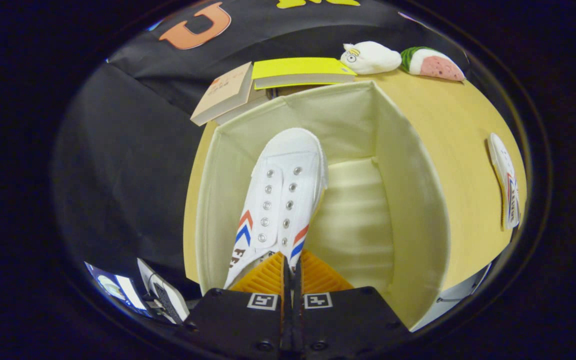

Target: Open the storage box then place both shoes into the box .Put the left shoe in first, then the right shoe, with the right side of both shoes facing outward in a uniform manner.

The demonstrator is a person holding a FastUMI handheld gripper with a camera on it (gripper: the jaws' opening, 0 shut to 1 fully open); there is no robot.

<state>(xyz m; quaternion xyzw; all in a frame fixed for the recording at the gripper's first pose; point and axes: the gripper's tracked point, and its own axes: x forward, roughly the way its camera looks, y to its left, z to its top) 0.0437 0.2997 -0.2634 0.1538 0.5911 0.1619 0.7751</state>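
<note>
A white sneaker with red and blue chevrons hangs toe-first inside the open cream fabric storage box, along its left wall. My gripper is shut on the sneaker's heel end, both fingers pressed close together on it. The box's floor to the right of the shoe is bare. A second white sneaker with the same stripes lies on the wooden table, to the right of the box.
Beyond the box lie a yellow-covered book and a tan book. Two plush toys, a white one and a watermelon slice, sit at the table's far side. The table's left edge runs close beside the box.
</note>
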